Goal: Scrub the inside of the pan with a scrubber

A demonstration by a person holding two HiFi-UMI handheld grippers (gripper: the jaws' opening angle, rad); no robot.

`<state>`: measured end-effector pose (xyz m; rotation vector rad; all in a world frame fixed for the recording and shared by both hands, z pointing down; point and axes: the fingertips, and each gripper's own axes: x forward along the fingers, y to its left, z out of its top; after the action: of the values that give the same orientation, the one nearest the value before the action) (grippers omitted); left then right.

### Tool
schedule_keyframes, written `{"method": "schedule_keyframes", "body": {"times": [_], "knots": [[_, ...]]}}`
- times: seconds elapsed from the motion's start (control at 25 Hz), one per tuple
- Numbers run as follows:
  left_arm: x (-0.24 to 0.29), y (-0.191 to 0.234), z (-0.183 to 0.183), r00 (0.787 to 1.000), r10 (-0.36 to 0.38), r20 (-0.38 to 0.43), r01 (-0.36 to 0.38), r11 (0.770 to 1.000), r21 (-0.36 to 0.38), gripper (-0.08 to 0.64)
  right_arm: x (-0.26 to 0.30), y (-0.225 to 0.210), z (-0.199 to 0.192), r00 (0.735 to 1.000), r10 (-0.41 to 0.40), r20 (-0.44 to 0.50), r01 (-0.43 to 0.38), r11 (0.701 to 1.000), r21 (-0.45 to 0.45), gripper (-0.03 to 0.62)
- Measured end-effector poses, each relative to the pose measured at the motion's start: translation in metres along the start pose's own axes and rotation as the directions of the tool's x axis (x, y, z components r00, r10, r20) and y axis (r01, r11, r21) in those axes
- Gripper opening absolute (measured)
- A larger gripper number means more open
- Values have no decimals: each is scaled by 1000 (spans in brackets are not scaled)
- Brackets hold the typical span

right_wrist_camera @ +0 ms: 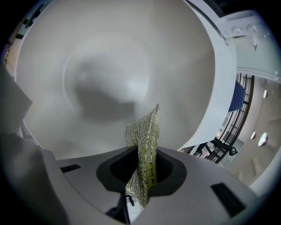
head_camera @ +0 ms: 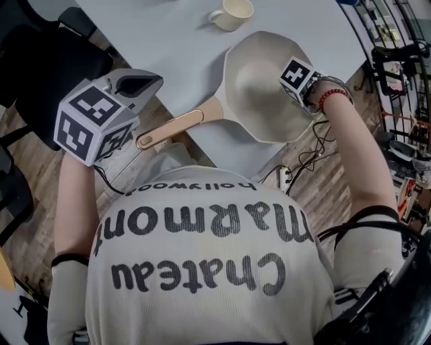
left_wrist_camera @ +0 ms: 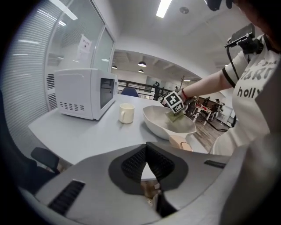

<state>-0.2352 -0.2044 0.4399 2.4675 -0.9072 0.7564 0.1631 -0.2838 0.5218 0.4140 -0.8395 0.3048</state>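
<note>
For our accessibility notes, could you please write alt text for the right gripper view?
The right tongs pinch a folded green mesh scrubber, its tip pointing into the white pan, whose inside fills most of the frame. Beyond the pan's rim at right, a dark railing shows.

Looked like an office break area: glass partition walls [left_wrist_camera: 81, 41], strip ceiling lights [left_wrist_camera: 163, 8], a white microwave [left_wrist_camera: 83, 93] on a big grey table [left_wrist_camera: 79, 132], black office chairs [head_camera: 54, 60] around.
</note>
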Motion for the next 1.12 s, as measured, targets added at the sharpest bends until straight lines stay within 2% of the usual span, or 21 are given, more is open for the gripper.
{"method": "schedule_keyframes", "body": {"times": [0.12,0.24,0.32,0.4,0.48,0.52,0.6,0.68,0.72,0.76,0.8,0.84,0.88,0.92,0.96,1.0,1.04,1.12], "knots": [[-20,0,5,995,91,42,-89,995,-50,5,-4,-5,5,995,-65,81,67,998,-13,54],[-44,0,6,978,192,85,-183,978,-103,5,-7,-8,14,975,-123,187,126,992,-7,54],[-62,-3,10,959,254,128,-233,960,-156,5,-14,-14,29,930,-180,319,191,982,-1,54],[-75,-17,14,941,286,181,-249,947,-204,5,-24,-16,39,851,-239,468,242,969,54,54],[-82,-36,19,924,302,233,-250,941,-229,5,-36,-13,40,755,-279,593,243,960,143,54],[-84,-44,23,915,309,260,-250,939,-236,5,-45,-12,39,697,-295,653,220,955,197,54],[-85,-62,33,893,319,318,-237,933,-270,5,-62,-12,31,559,-314,768,105,945,310,54],[-81,-81,42,864,328,381,-190,914,-358,5,-77,-10,8,398,-315,862,-75,925,372,54],[-79,-90,45,847,341,408,-157,894,-420,5,-85,-8,-5,306,-307,901,-182,910,372,54],[-77,-98,46,828,363,427,-126,863,-489,5,-91,-5,-19,210,-299,931,-300,886,352,54],[-75,-105,44,808,391,441,-95,825,-557,5,-95,-1,-34,120,-292,949,-421,851,315,54],[-74,-113,43,784,413,462,-57,790,-610,5,-98,5,-49,41,-291,956,-525,808,269,54],[-73,-125,44,756,419,502,-2,769,-639,5,-99,11,-65,-20,-296,955,-596,771,226,54],[-71,-140,49,723,402,561,68,767,-638,5,-101,18,-81,-65,-305,950,-632,750,197,54],[-69,-156,56,690,376,618,131,776,-617,5,-104,25,-95,-101,-312,945,-642,746,177,54],[-66,-169,59,671,362,647,155,785,-600,5,-108,33,-108,-136,-315,939,-640,752,160,54],[-62,-180,58,673,365,643,140,791,-595,6,-113,42,-119,-172,-312,934,-634,761,137,54],[-51,-201,57,706,367,606,75,812,-579,5,-125,60,-139,-254,-292,922,-622,779,76,54]]}}
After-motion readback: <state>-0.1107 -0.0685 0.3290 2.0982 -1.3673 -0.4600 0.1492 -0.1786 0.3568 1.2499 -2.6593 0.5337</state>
